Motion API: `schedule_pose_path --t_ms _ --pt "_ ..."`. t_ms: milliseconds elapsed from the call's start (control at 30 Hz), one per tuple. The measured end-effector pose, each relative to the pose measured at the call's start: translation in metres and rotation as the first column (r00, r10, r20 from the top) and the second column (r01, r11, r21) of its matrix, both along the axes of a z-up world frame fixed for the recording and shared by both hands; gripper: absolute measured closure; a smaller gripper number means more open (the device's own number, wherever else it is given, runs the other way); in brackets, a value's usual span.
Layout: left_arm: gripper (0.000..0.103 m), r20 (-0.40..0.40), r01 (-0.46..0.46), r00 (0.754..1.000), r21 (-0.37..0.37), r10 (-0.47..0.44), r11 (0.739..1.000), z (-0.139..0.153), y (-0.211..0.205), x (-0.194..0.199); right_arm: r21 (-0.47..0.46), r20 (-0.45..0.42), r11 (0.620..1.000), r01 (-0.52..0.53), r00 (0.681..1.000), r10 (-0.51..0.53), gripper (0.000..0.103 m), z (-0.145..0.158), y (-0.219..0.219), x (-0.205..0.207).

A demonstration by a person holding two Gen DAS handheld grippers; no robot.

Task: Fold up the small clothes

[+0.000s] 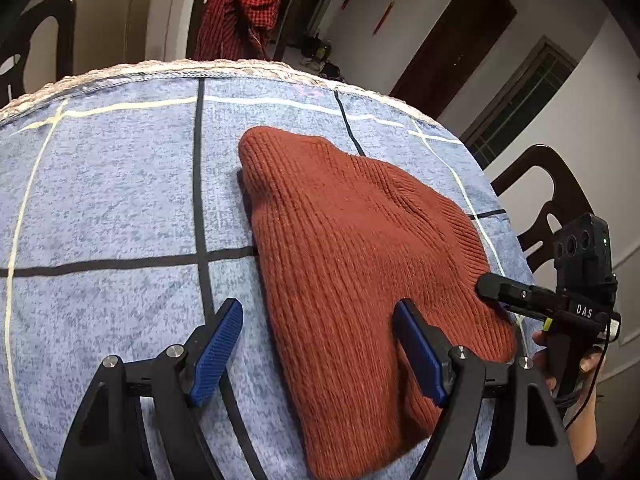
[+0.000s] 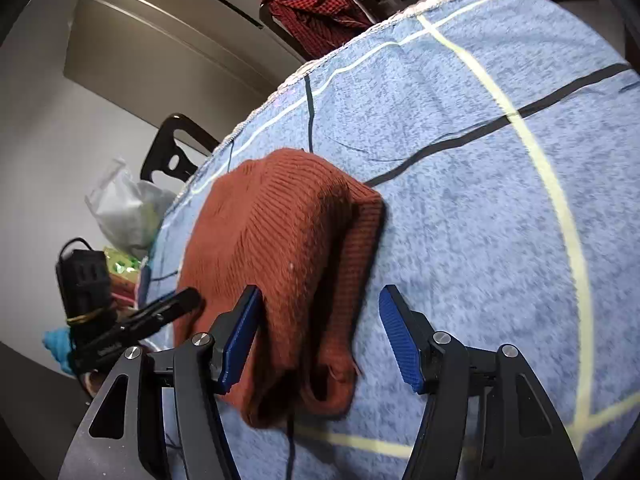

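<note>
Rust-brown ribbed knit hat (image 1: 360, 264) lies flat on a blue checked cloth (image 1: 120, 200) covering the table, right of centre in the left wrist view, rounded crown at the far end, open hem toward the near edge. In the right wrist view the hat (image 2: 288, 248) sits left of centre, hem near, with a fold or raised ridge along its right side.

Left gripper (image 1: 318, 354): claw spread wide, nothing between the blue pads. Left pad over bare cloth, right pad over the hat's near part; contact with the knit cannot be told.

Right gripper (image 2: 320, 338): claw spread wide, empty. Left pad at the hat's near left portion, right pad over bare cloth. Some motion blur here. In the left wrist view its black tip rests at the hat's right edge.

Far side: dark chair (image 1: 280, 28) with a red checked garment (image 1: 244, 4) draped on it. Plastic bag (image 2: 124, 204) left of the table in the right wrist view.
</note>
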State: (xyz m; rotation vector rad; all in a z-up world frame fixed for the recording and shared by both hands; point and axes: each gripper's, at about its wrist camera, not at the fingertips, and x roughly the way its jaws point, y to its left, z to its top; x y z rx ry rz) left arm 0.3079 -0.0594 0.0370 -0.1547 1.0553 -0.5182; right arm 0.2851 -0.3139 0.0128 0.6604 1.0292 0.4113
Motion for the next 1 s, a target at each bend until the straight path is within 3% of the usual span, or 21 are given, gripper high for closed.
schedule_pose_path --t_ms 133,433,700,867,1000 --pt "0.023 -0.055 -0.007 0.998 -0.032 0.006 0.999 -0.006 0.002 0.007 0.039 -0.006 0.999 -0.020 1.000 0.020 0.042 -0.002 0.003 0.009" --pt "0.023 -0.113 -0.011 0.994 -0.096 0.000 0.995 -0.012 0.001 0.016 0.024 0.004 0.995 -0.101 0.995 0.101 0.042 -0.001 0.018 0.026" --pt "0.023 -0.105 -0.015 0.994 -0.072 0.007 0.997 -0.012 -0.005 0.017 -0.028 0.013 0.991 -0.130 0.991 0.131 0.042 0.002 0.030 0.030" --pt "0.024 -0.110 -0.009 0.994 -0.068 0.001 0.998 -0.012 -0.009 0.018 -0.036 0.007 0.993 -0.116 0.993 0.116 0.055 -0.001 0.027 0.030" --pt "0.032 -0.109 0.001 0.994 -0.058 -0.007 0.998 -0.013 -0.016 0.017 -0.036 0.013 0.992 -0.118 0.993 0.118 0.059 -0.002 0.027 0.029"
